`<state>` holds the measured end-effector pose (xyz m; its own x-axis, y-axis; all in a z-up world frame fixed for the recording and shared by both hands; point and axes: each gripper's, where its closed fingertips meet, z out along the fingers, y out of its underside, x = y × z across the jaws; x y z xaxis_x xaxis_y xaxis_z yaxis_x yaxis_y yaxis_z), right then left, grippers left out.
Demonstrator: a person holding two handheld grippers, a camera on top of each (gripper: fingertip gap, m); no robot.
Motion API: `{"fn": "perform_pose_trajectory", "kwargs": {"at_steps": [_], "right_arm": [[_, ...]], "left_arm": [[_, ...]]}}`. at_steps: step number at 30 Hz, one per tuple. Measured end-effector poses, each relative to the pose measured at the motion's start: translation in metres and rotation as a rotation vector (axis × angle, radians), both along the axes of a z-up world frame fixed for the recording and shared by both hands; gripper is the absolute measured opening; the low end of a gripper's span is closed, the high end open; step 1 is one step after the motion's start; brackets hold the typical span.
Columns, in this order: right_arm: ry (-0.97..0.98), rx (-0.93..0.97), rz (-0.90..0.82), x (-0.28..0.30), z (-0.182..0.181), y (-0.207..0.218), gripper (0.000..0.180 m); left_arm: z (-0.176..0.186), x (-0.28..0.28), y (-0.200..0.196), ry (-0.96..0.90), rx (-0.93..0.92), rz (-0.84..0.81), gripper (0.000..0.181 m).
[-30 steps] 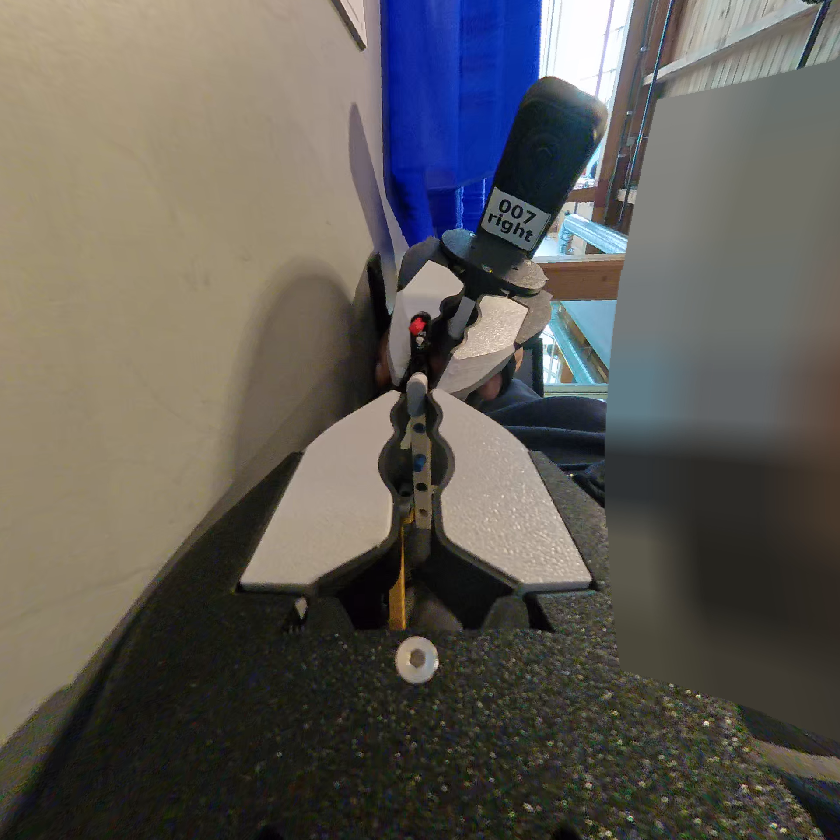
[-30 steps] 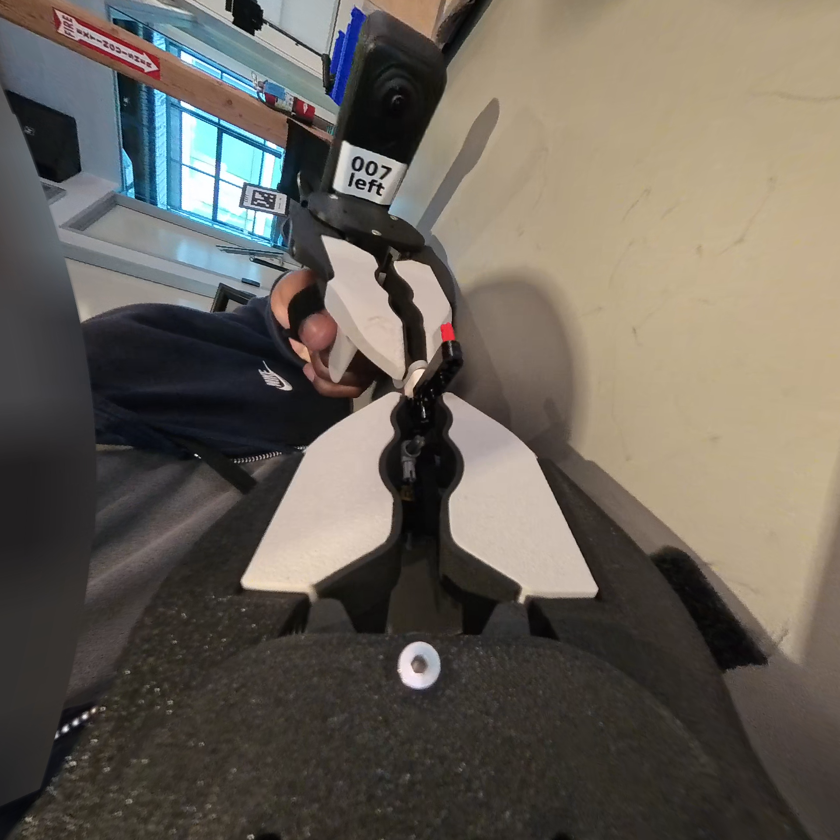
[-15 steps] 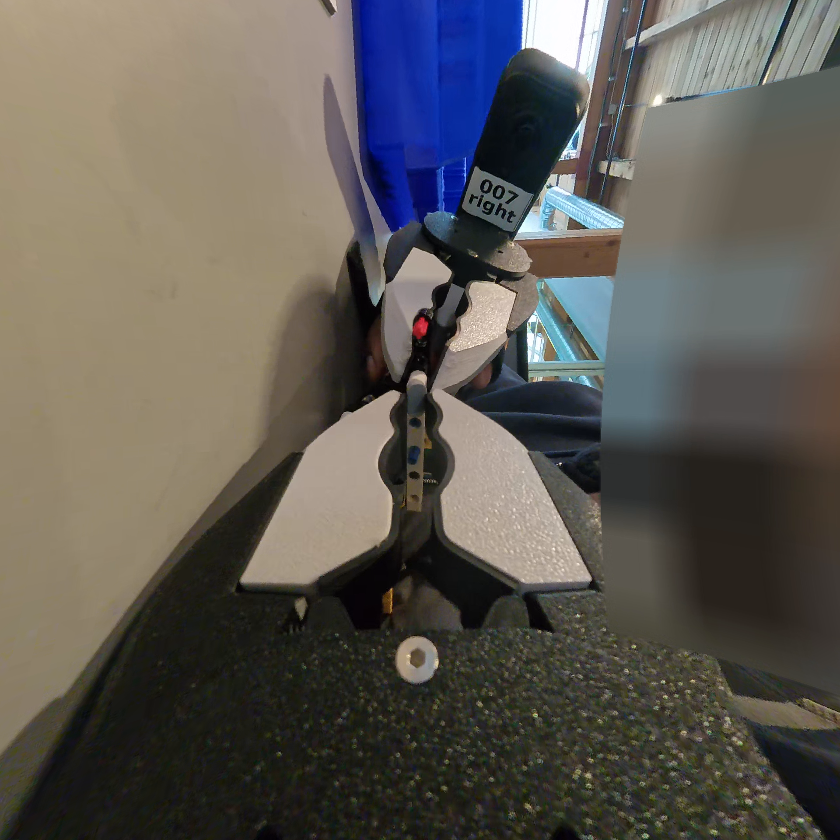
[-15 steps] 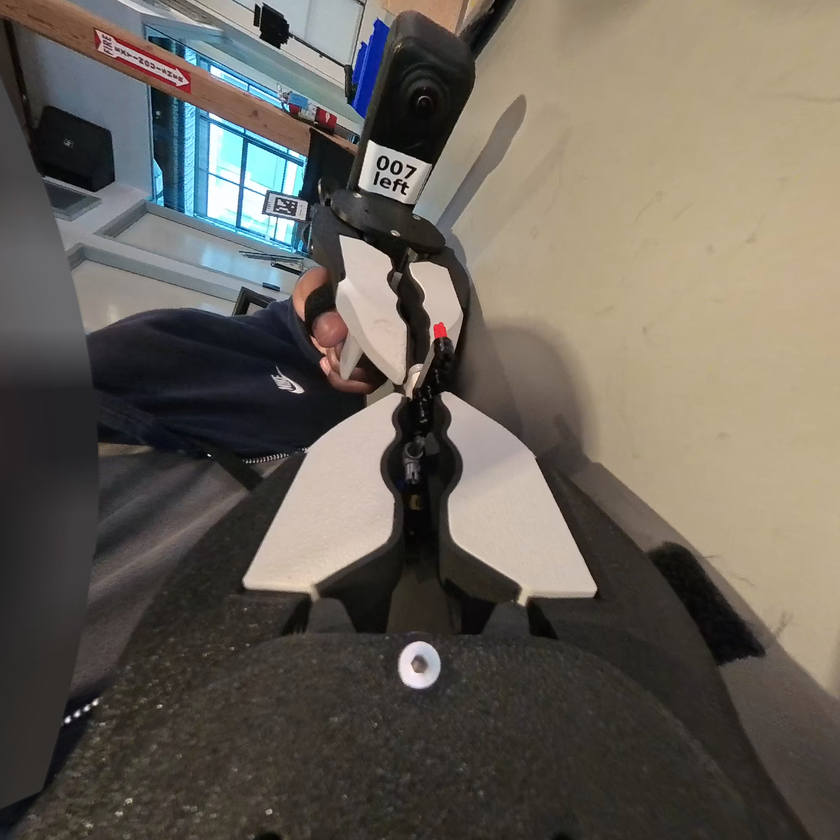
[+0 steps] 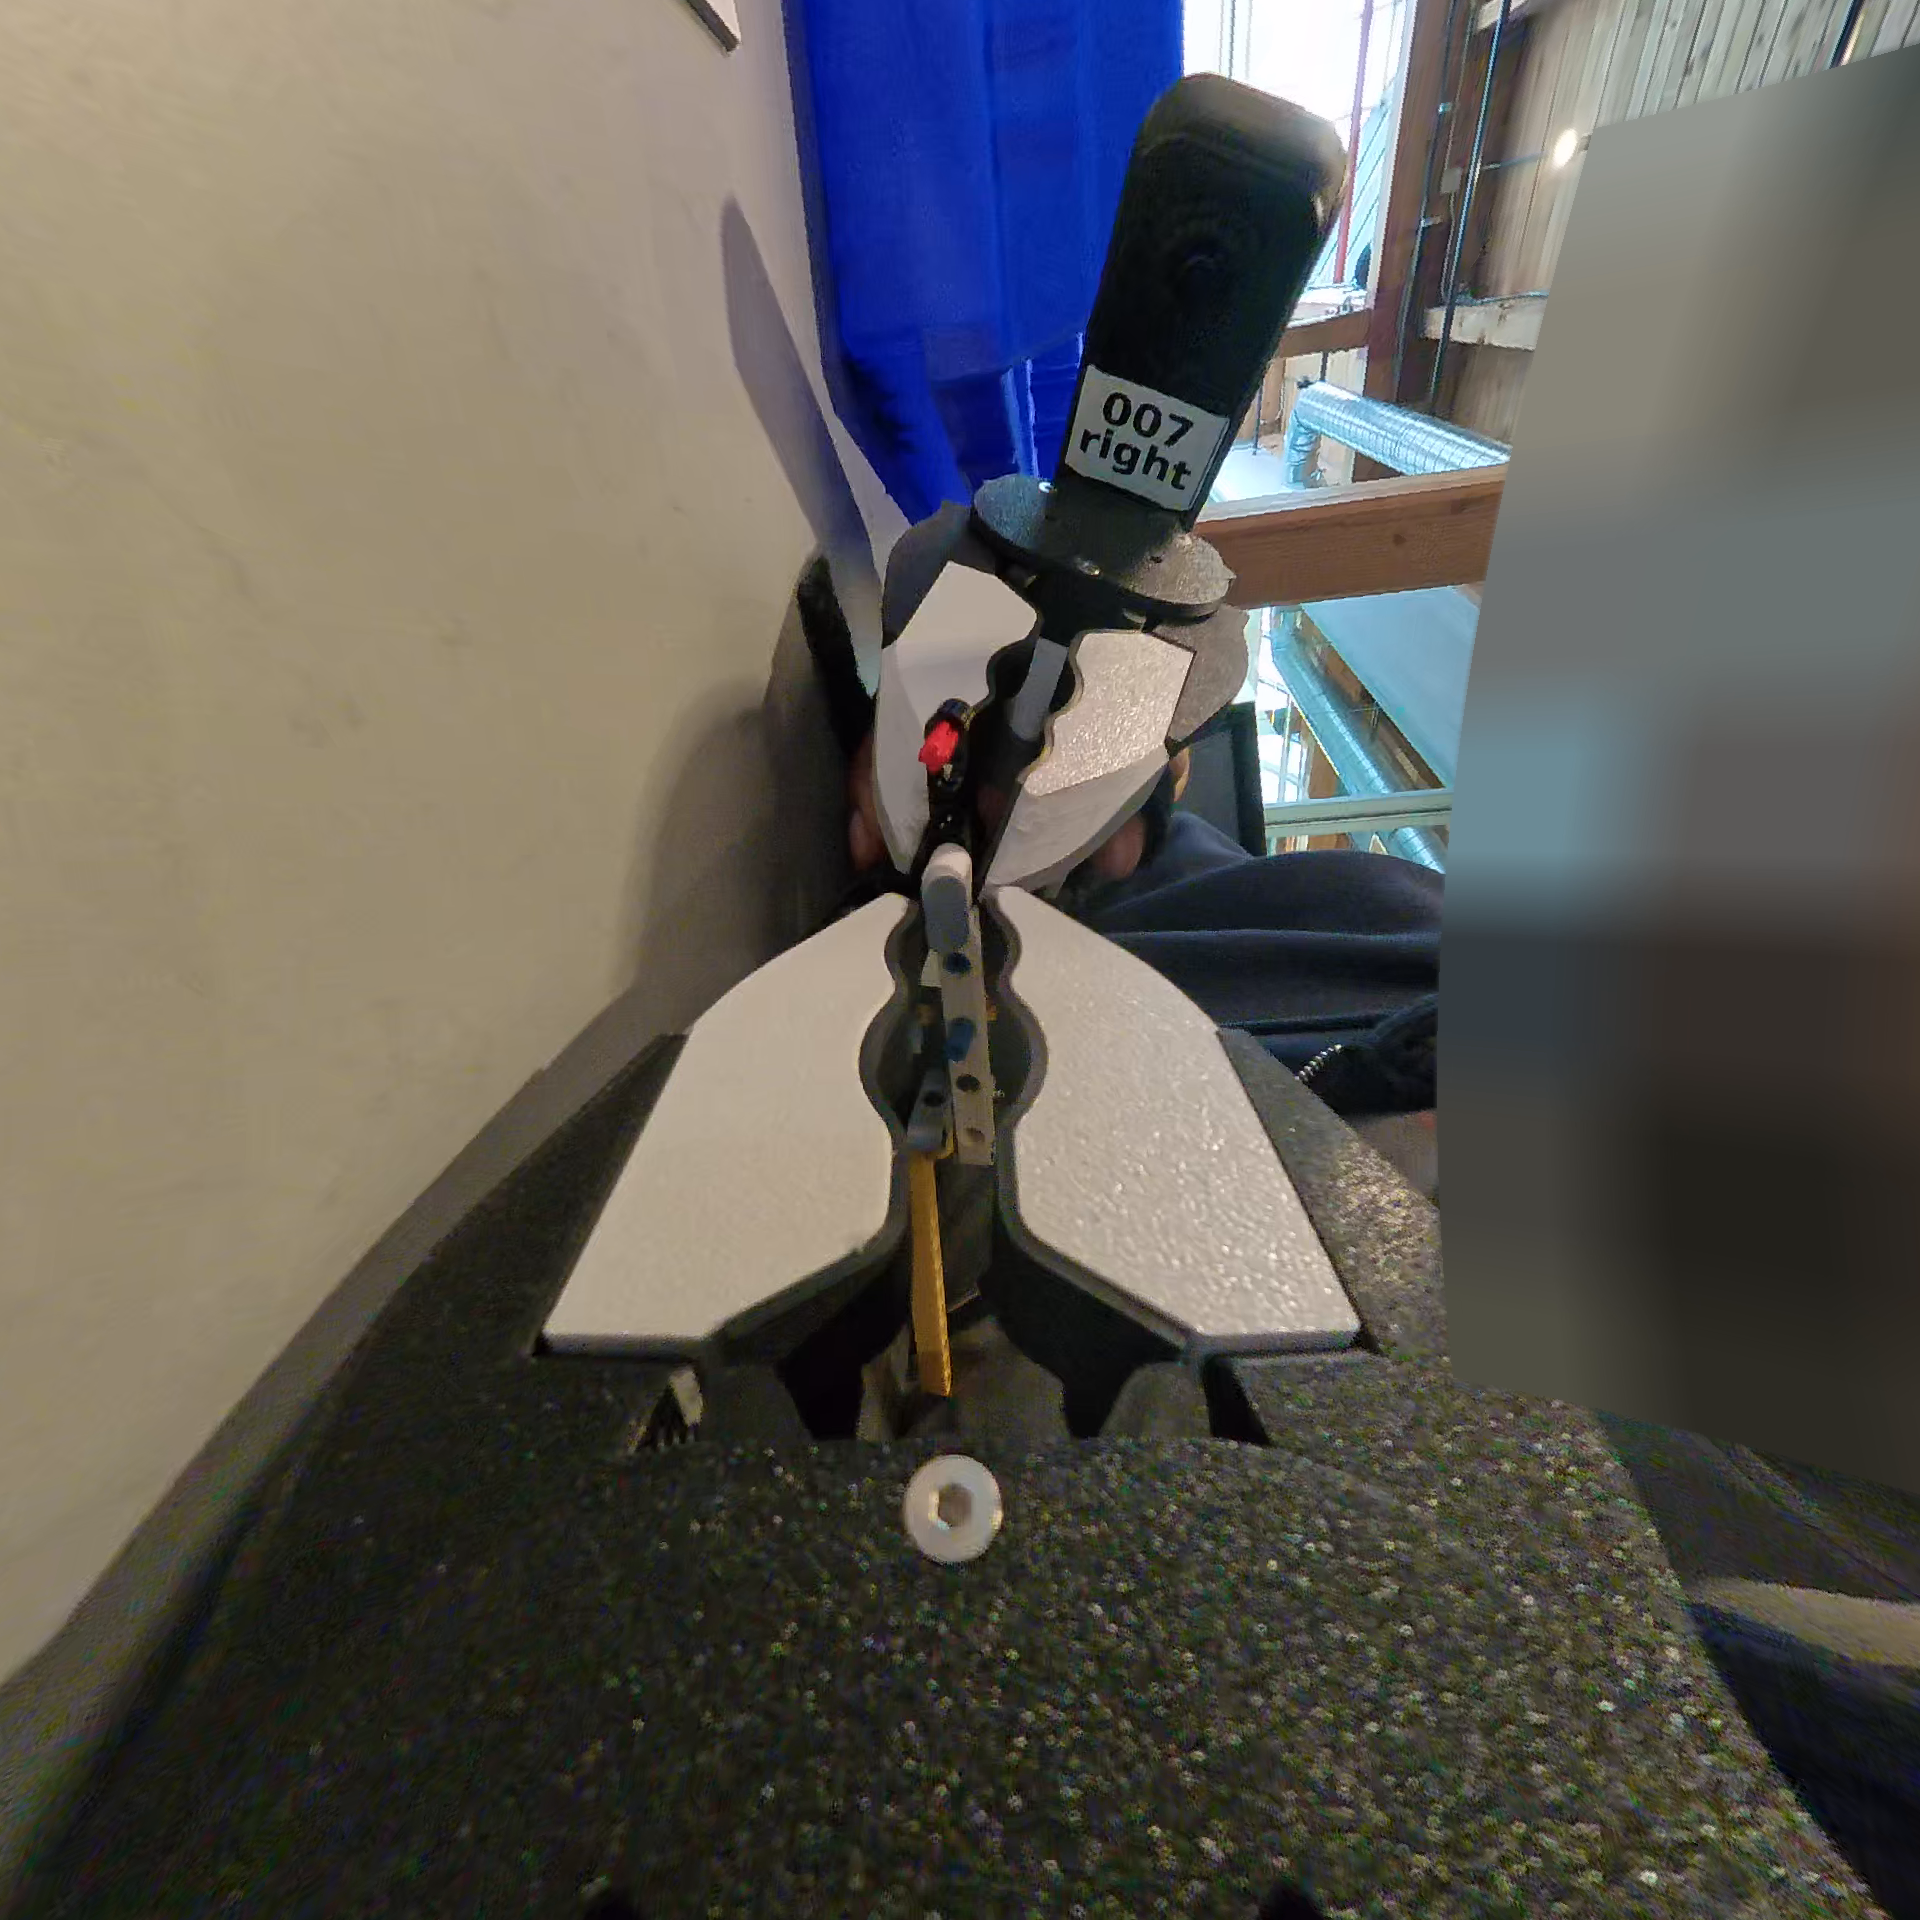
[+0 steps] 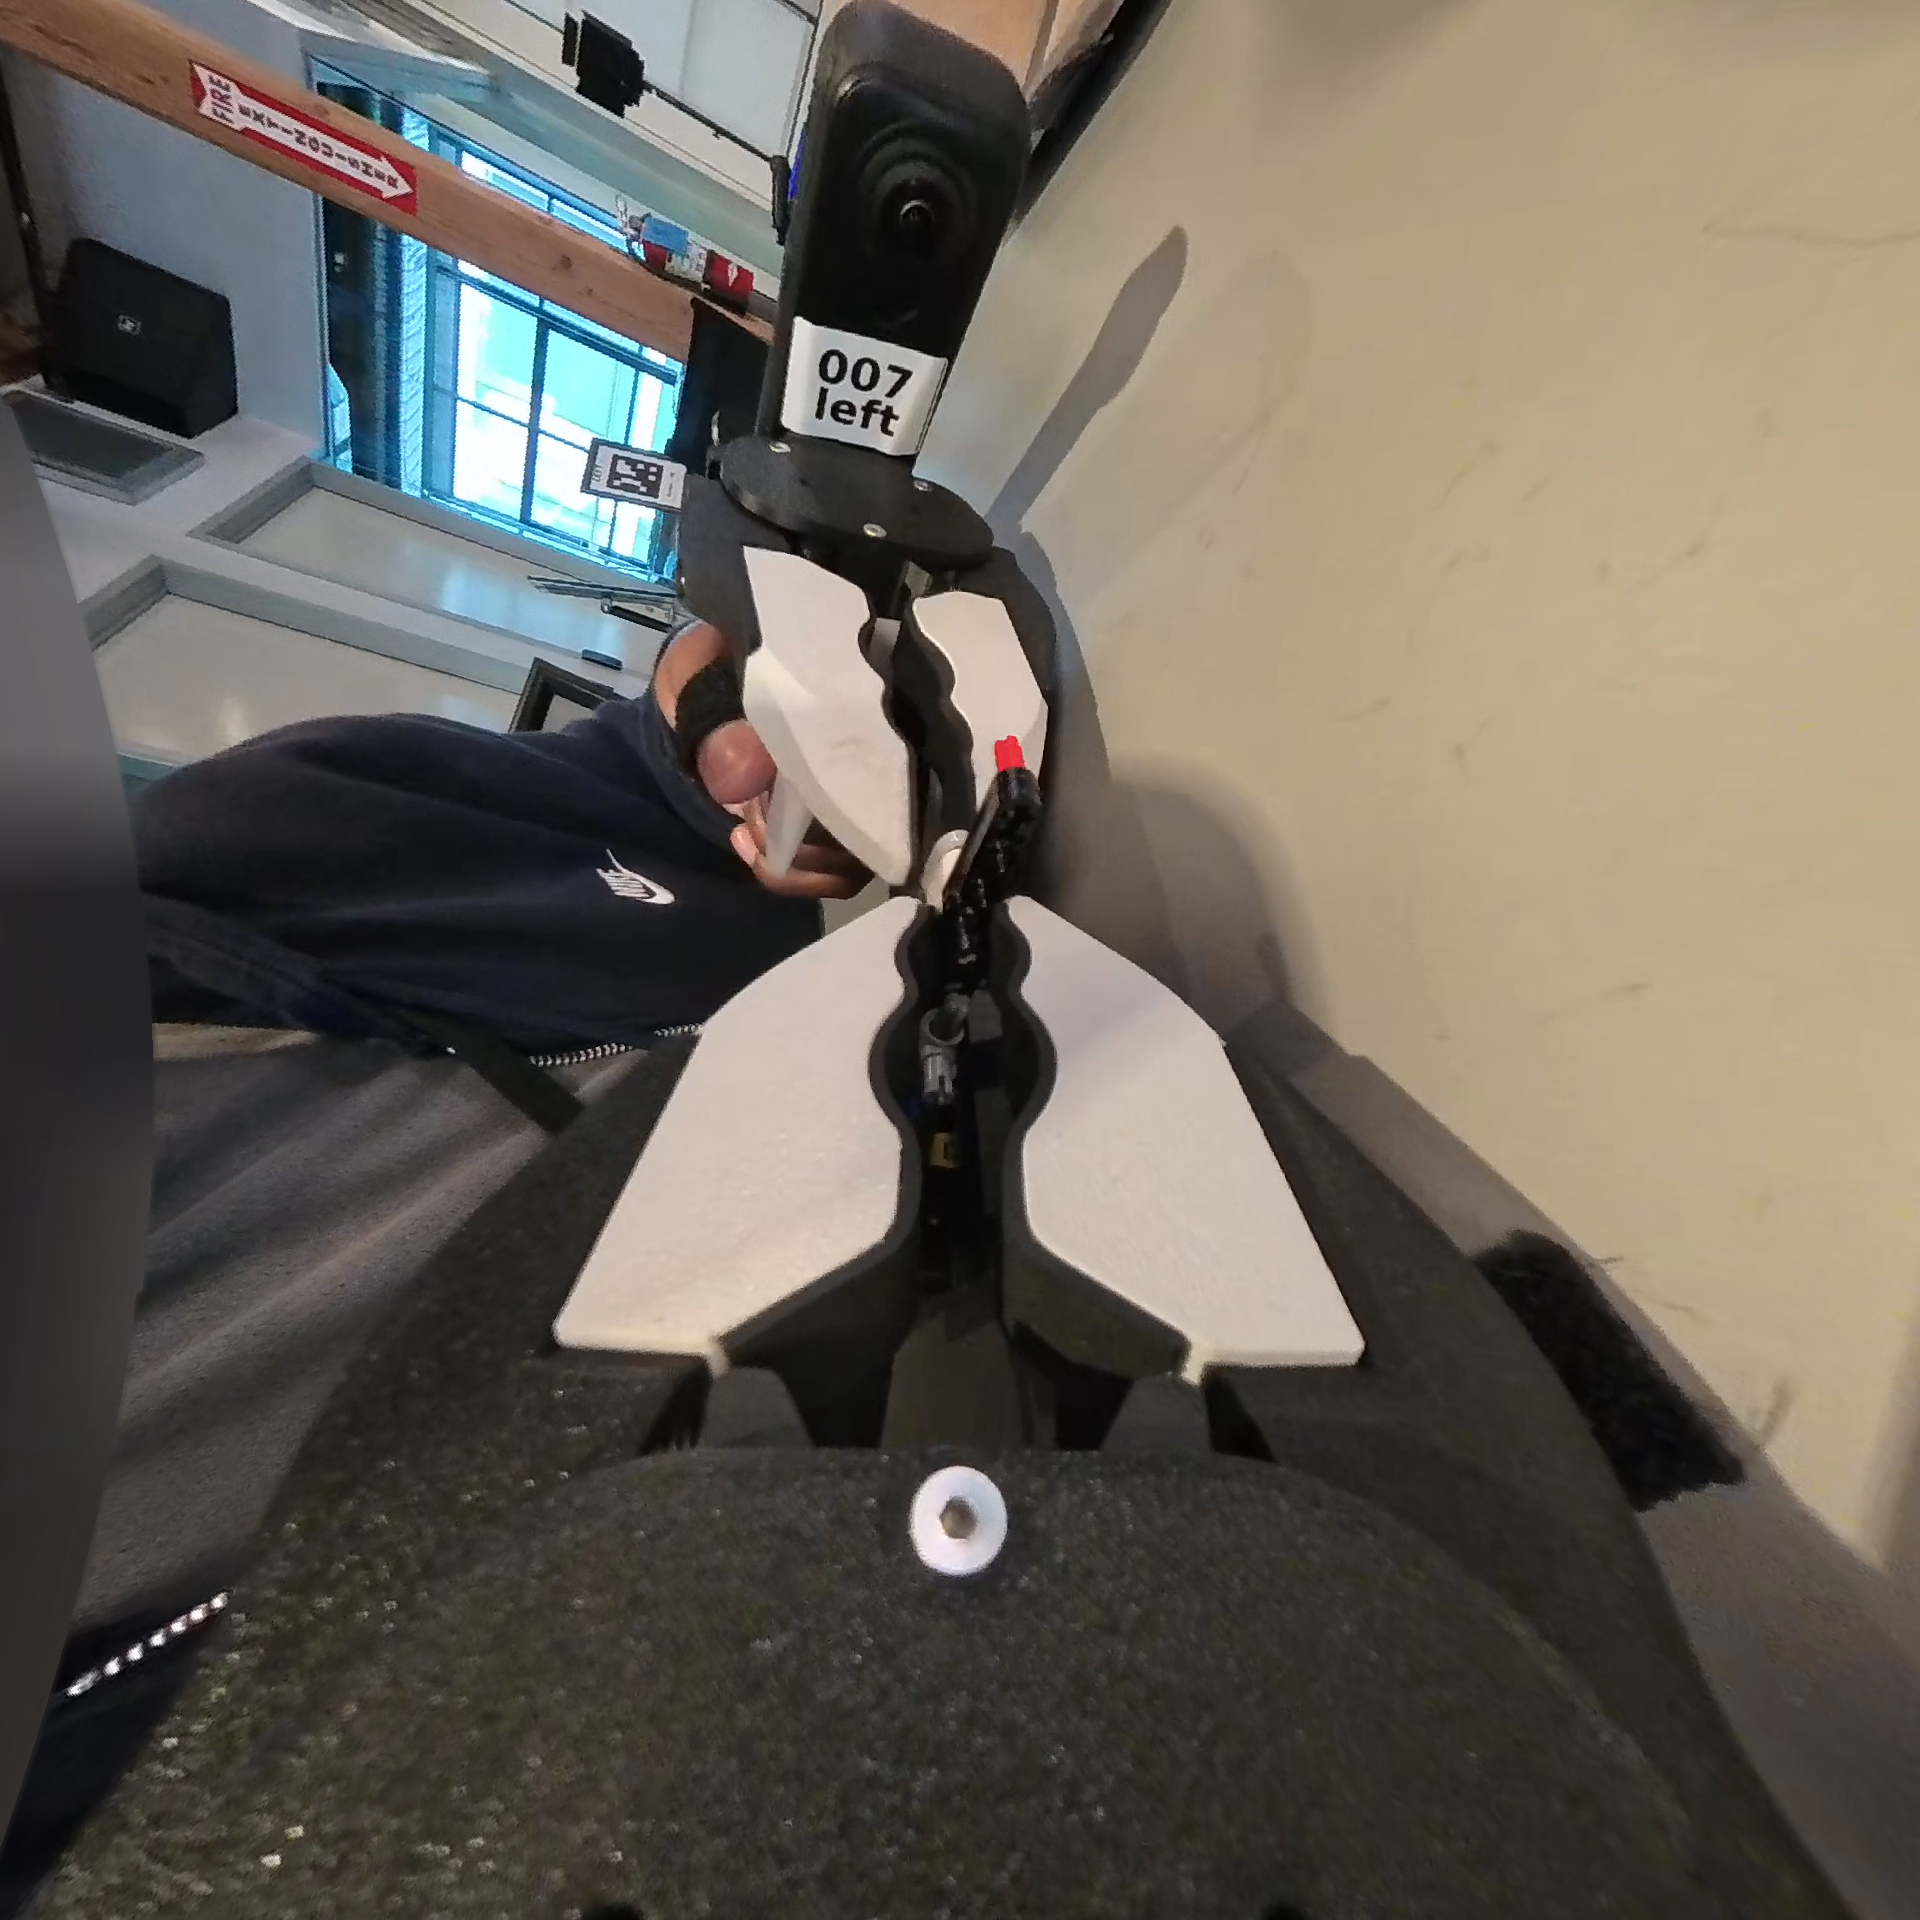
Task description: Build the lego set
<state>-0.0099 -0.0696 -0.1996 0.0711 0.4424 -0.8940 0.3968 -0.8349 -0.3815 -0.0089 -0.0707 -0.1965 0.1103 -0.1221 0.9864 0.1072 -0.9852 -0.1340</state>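
With my left gripper [image 5: 948, 909] pinching the grey beam assembly [image 5: 961, 1023] and my right gripper [image 6: 961, 914] clamping the black piece [image 6: 992, 831], the yellow beam [image 5: 930, 1273] has swung back into view, so I'm still aligning tip-to-tip.

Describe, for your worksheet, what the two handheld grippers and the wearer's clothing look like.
Each gripper, left gripper and right gripper, has two broad white fingers with wavy black inner edges on a speckled black body, one white-ringed bolt, and a black camera stalk bearing a white label. The person wears a dark navy sleeve.
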Motion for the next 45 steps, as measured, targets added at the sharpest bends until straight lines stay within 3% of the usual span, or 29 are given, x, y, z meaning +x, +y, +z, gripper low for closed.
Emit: {"fn": "perform_pose_trajectory", "kwargs": {"at_steps": [29,45], "right_arm": [[-0.047,-0.040,0.045,0.000,-0.007,-0.004,0.013],[0.036,-0.057,0.033,0.002,0.005,-0.002,0.009]], "left_arm": [[-0.003,-0.001,0.000,0.067,0.055,0.064,0.007],[0.001,-0.002,-0.002,0.018,0.038,0.120,0.007]]}}
